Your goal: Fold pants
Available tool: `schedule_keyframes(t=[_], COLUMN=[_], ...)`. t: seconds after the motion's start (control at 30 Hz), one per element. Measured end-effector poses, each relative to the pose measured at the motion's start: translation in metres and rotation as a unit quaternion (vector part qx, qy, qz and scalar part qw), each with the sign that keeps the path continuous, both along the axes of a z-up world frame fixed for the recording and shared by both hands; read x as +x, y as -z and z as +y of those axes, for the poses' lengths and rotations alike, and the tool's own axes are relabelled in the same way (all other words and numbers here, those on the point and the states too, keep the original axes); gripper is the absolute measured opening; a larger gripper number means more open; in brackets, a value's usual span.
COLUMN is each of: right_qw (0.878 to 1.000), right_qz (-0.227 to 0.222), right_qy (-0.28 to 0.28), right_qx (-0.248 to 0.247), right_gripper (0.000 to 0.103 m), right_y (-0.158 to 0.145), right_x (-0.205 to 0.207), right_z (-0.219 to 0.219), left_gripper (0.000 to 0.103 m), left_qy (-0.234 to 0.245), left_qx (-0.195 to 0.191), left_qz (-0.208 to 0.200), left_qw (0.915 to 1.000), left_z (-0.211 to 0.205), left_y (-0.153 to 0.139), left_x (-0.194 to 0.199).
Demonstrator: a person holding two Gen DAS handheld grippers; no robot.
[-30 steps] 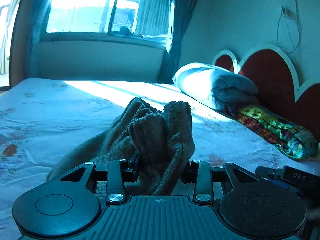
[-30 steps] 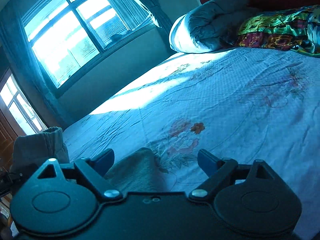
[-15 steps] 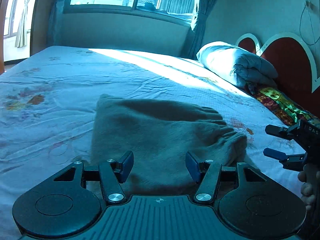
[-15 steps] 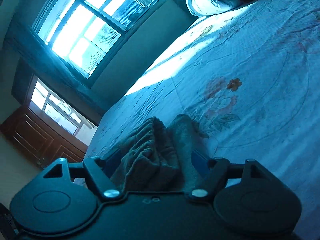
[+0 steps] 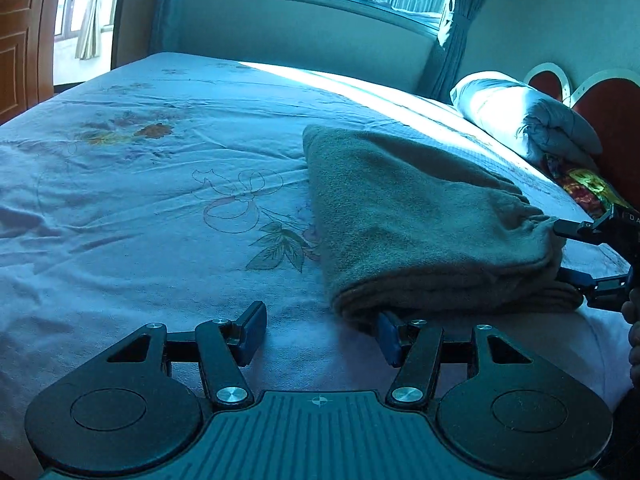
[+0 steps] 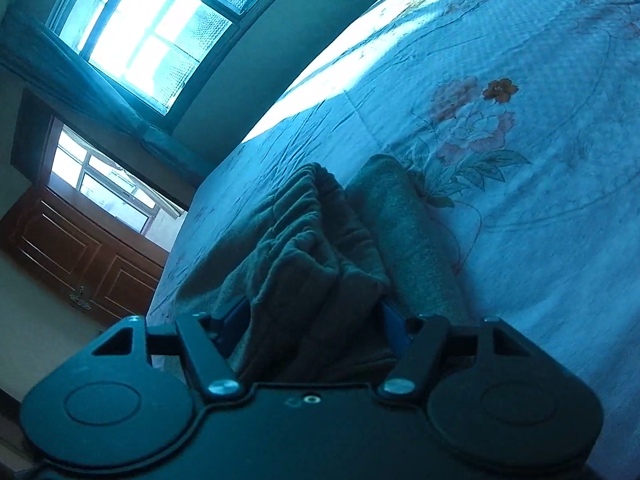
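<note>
Our left jaws (image 5: 320, 334) stand half open over bare sheet, holding nothing; the right-hand pad just touches the near corner of the pants (image 5: 420, 220). Our right jaws (image 6: 312, 320) have just been closing, and the gathered waistband sits bunched between them; we cannot tell whether the pads press it yet. In the left view those right jaws straddle the far end of the bundle.

The pants lie folded into a thick grey-brown stack on the bed (image 5: 160, 200), toward the headboard side, with a pillow (image 5: 520, 120) well beyond.

We judge the risk is in the right grip: thick, soft layers may slip or only the top layers get caught, so a pull would drag the stack open. The left pad under the corner could also lift and skew the fold.
</note>
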State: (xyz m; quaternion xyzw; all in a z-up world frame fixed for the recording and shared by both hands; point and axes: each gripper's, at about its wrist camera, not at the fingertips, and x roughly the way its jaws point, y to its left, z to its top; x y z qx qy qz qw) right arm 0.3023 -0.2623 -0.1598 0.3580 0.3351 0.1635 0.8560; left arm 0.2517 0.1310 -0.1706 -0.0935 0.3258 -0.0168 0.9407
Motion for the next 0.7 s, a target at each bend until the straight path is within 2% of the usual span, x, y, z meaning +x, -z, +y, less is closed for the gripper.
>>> schedule_keyframes(t=[0.13,0.23,0.3,0.33,0.37,0.43,0.5,0.53,0.63,0.7], right_qw=[1.0,1.0,0.999,0.998,0.998,0.997,0.995,0.993,0.989,0.988], right_qz=[0.002,0.004,0.004,0.003,0.002,-0.015,-0.052,-0.081,-0.126,-0.123], right_qy=[-0.005,-0.002,-0.006,-0.016,-0.018,-0.03,-0.04,-0.041,-0.028,-0.015], right_qx=[-0.011,-0.027,-0.054,-0.061,-0.061,-0.074,-0.079,-0.073,-0.067,-0.088], right_gripper=[0.064,0.068,0.06,0.048,0.042,0.035,0.028,0.02,0.02,0.02], right_y=[0.002,-0.001,-0.004,-0.006,-0.008,-0.019,-0.039,-0.053,-0.079,-0.07], right_x=[0.006,0.014,0.016,0.018,0.017,0.015,0.006,-0.001,-0.021,-0.027], right_z=[0.005,0.013,0.019,0.021,0.022,0.026,0.031,0.031,0.022,0.011], left_gripper=[0.058,0.062,0.063,0.063,0.063,0.063,0.063,0.063,0.063,0.063], left_qy=[0.009,-0.018,-0.029,-0.028,-0.029,-0.04,-0.054,-0.062,-0.061,-0.05], left_qx=[-0.008,-0.017,-0.029,-0.026,-0.03,-0.063,-0.077,-0.067,-0.081,-0.077], left_qz=[-0.005,0.003,-0.005,-0.009,-0.014,-0.02,-0.025,-0.03,-0.035,-0.04], left_qw=[0.9999,0.9997,0.9992,0.9992,0.999,0.997,0.9953,0.9954,0.9943,0.9949], left_z=[-0.006,-0.002,-0.001,-0.002,-0.001,0.009,0.014,0.014,0.016,0.013], left_y=[-0.001,0.004,0.005,0.005,0.006,0.01,0.012,0.011,0.011,0.01], left_x=[0.008,0.018,0.016,0.013,0.01,0.006,0.005,0.004,0.004,0.005])
